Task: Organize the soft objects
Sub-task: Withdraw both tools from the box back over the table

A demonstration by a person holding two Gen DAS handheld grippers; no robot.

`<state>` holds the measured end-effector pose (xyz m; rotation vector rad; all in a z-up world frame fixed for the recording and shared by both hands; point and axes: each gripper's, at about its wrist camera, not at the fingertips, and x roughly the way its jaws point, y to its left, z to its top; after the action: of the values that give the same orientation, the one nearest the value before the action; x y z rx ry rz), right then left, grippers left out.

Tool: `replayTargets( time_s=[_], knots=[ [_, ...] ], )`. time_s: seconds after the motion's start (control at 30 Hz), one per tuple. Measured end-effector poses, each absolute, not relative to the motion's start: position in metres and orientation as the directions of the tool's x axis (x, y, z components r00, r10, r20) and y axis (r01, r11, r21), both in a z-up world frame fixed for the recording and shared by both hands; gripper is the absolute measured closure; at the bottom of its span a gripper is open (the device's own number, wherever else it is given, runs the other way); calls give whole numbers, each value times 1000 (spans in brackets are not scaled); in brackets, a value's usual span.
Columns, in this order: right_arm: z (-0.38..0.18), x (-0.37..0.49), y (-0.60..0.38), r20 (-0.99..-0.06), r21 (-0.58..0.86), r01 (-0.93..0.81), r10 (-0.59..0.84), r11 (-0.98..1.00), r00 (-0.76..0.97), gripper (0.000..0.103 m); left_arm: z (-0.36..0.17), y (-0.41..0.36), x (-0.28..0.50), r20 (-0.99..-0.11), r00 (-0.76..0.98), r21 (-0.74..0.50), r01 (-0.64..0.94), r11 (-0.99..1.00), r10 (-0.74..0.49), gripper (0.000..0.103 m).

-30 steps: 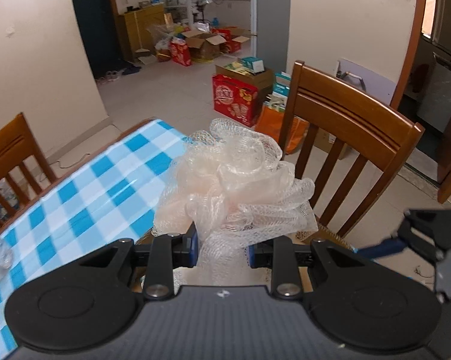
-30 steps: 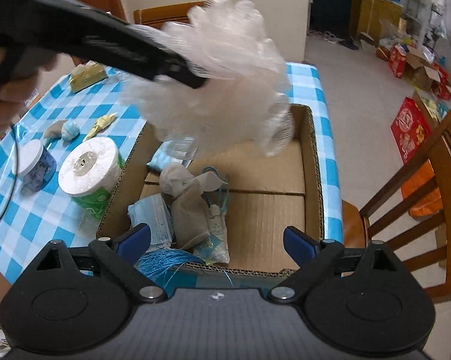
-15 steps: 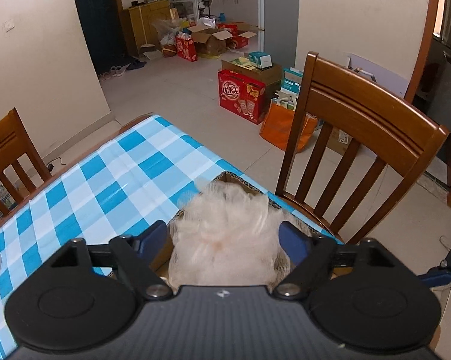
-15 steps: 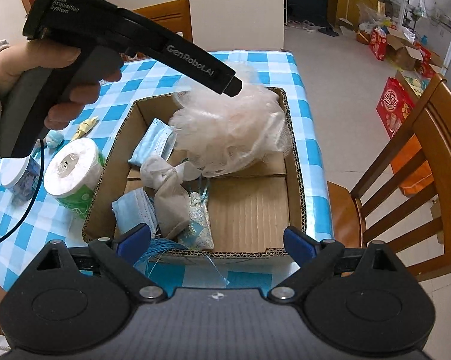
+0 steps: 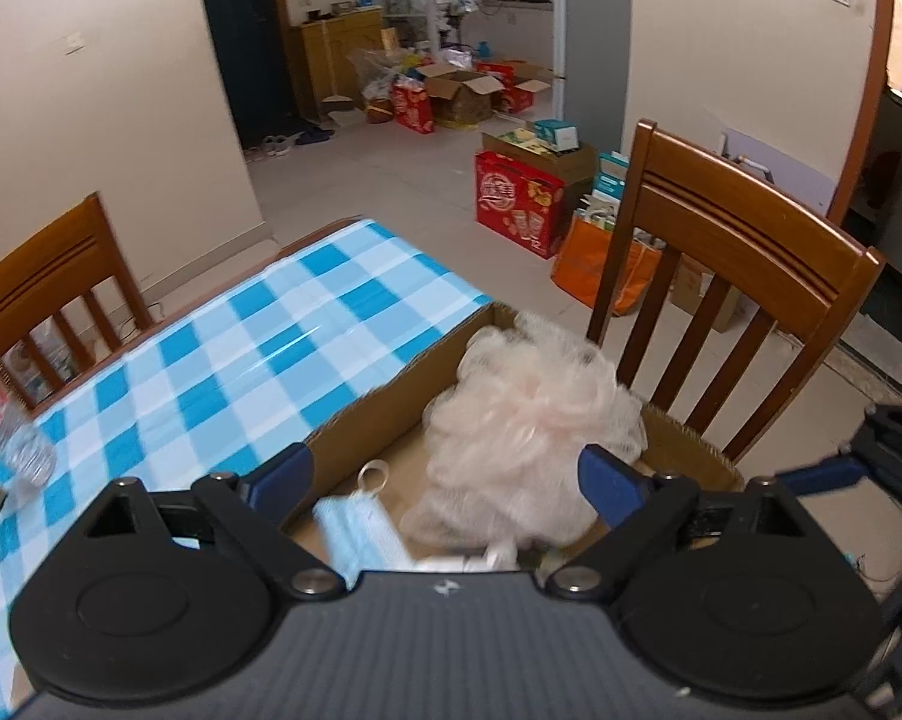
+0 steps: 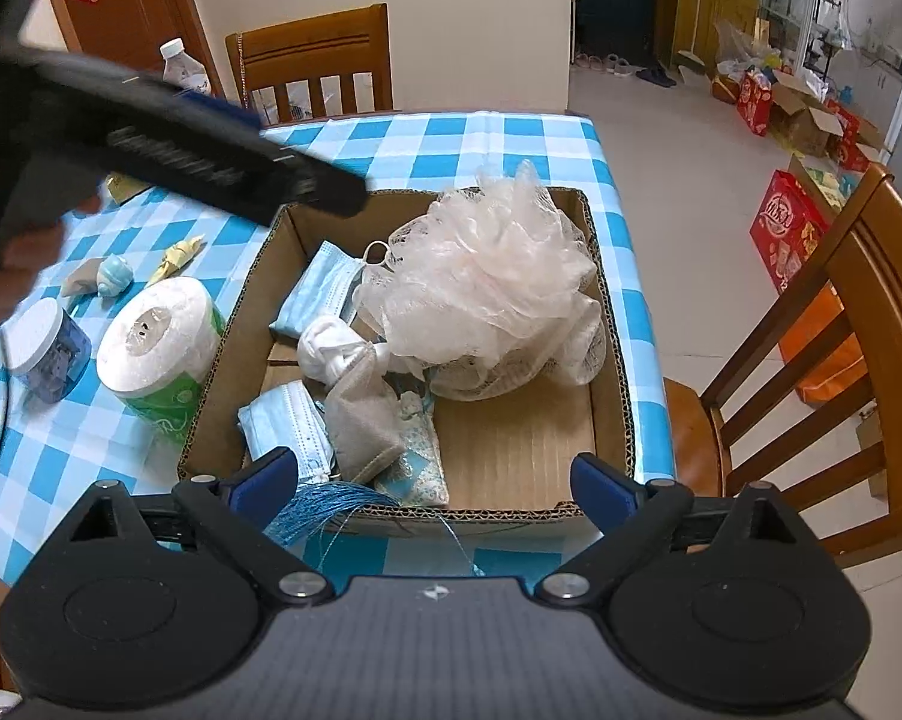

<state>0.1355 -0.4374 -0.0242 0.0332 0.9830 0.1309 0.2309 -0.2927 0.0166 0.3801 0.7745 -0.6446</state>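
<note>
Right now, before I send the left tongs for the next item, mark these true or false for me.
1. The mesh bath pouf lies inside the cardboard box. True.
2. The left tongs are clamped on the pouf. False: their jaws are opening and stand clear of it.
3. The toilet paper roll is in the box. False: it stands on the checked tablecloth beside the box.
4. Blue face masks lie in the box. True.
5. The right tongs hold blue string. False: they are open and empty.
</note>
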Motion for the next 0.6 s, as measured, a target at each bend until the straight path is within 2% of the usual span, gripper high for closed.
replayTargets(
  time_s=[0.13, 0.47, 0.6],
  knots=[
    [-22, 132, -431, -820, 86, -96, 125, 992, 558, 3, 21, -267, 207, -727, 586, 113, 617, 778, -359, 4],
    [-29, 123, -402, -797, 47, -89, 91, 995, 597, 0, 3, -211, 146, -707, 650, 142, 518, 844, -280, 3],
    [-36, 119, -385, -794, 51, -72, 84, 996, 602, 0, -8, -191, 137, -719, 638, 108, 495, 862, -276, 3]
  ],
)
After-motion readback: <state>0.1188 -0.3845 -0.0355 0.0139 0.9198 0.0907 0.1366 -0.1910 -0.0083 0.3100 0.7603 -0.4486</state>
